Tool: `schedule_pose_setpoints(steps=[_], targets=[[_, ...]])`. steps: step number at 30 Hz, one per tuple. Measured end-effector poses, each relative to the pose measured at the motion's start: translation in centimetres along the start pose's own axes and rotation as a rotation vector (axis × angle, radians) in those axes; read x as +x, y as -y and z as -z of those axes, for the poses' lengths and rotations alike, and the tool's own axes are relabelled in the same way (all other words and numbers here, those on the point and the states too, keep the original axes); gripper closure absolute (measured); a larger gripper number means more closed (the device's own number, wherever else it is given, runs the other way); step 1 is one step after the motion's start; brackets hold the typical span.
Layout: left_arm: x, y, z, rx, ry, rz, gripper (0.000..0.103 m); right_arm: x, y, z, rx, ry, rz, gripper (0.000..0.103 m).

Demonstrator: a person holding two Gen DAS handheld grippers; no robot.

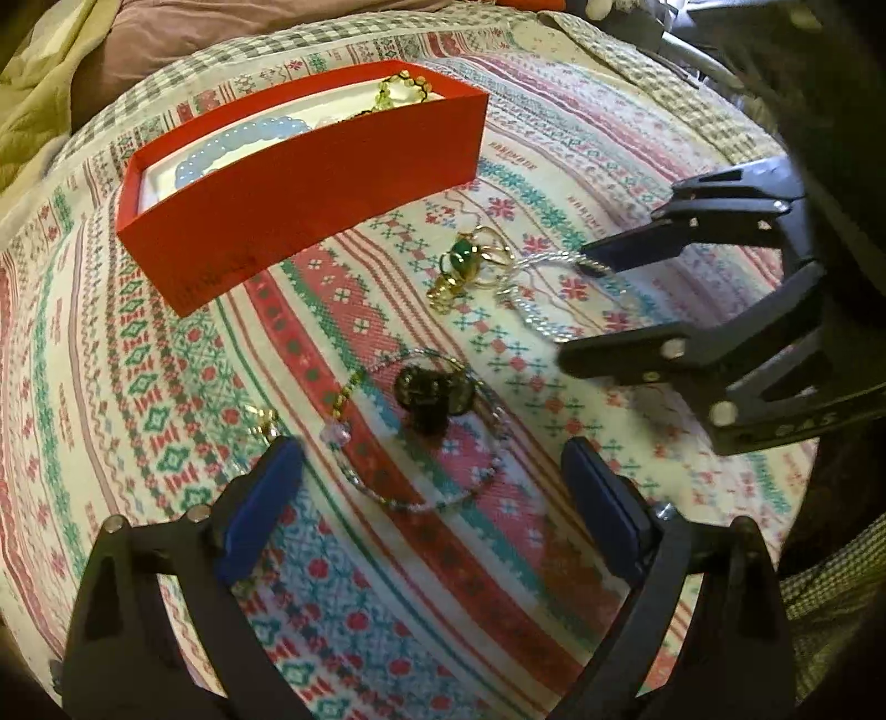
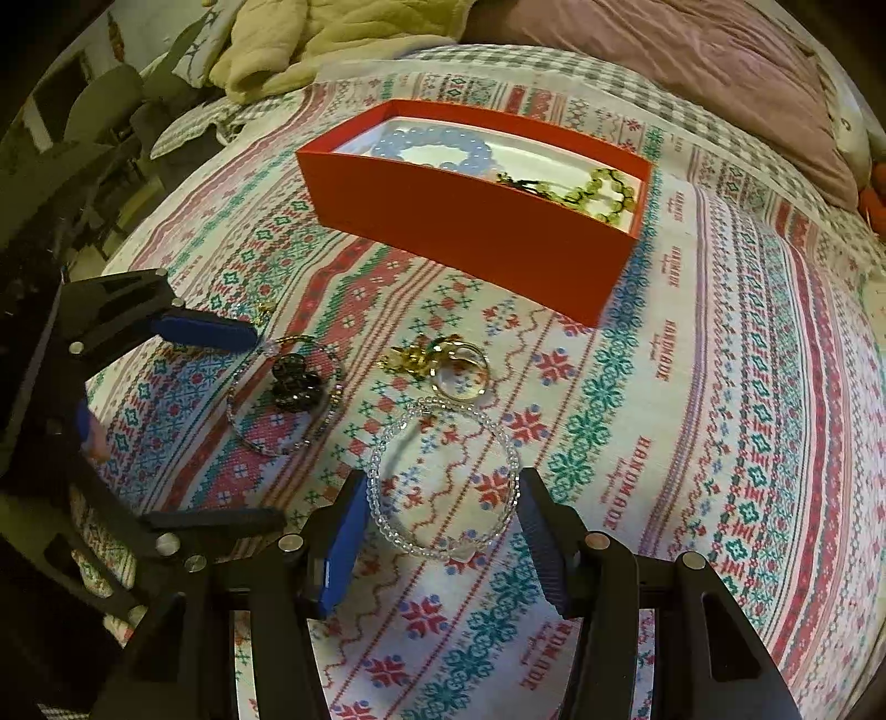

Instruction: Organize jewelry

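Note:
A clear bead bracelet (image 2: 443, 401) lies on the patterned cloth between the fingers of my right gripper (image 2: 443, 526), whose pads touch its two sides. In the left wrist view that gripper (image 1: 576, 307) comes in from the right over the same bracelet (image 1: 526, 302). My left gripper (image 1: 434, 487) stands open just above a dark bead piece (image 1: 432, 393) ringed by a thin bead bracelet (image 1: 443, 498). Gold rings with a green stone (image 1: 470, 260) lie between the two bracelets. The red box (image 1: 310, 210) holds a pale blue bead bracelet (image 1: 243, 144) and a green bead bracelet (image 1: 398, 88).
The patterned cloth (image 2: 720, 387) covers a bed. A mauve pillow (image 2: 692, 66) and a yellow-green blanket (image 2: 310, 39) lie behind the box. Dark furniture (image 2: 83, 127) stands off the left edge of the bed.

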State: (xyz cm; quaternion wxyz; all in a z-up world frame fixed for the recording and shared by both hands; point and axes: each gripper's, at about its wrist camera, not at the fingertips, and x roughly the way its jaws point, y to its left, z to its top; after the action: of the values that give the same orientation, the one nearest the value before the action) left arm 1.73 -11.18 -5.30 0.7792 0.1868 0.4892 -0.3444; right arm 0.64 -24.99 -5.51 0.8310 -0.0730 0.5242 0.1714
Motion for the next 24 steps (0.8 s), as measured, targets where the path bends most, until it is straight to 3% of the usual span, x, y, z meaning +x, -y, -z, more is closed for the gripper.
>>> schedule_pose_setpoints(steps=[3,10,24], targets=[[0.4,0.0,-0.1,0.0,0.011,-0.007,0.009,-0.1,0.0,0.0,0.001,-0.004,0.004,0.048],[0.1,0.1,-0.1,-0.017,0.017,-0.017,0.037,-0.4,0.1,-0.3,0.005,-0.002,0.019,0.048],[-1.2,0.0,0.6,-0.039,0.031,-0.008,0.043,-2.0,0.6,-0.7,0.022,0.023,0.019,0.048]])
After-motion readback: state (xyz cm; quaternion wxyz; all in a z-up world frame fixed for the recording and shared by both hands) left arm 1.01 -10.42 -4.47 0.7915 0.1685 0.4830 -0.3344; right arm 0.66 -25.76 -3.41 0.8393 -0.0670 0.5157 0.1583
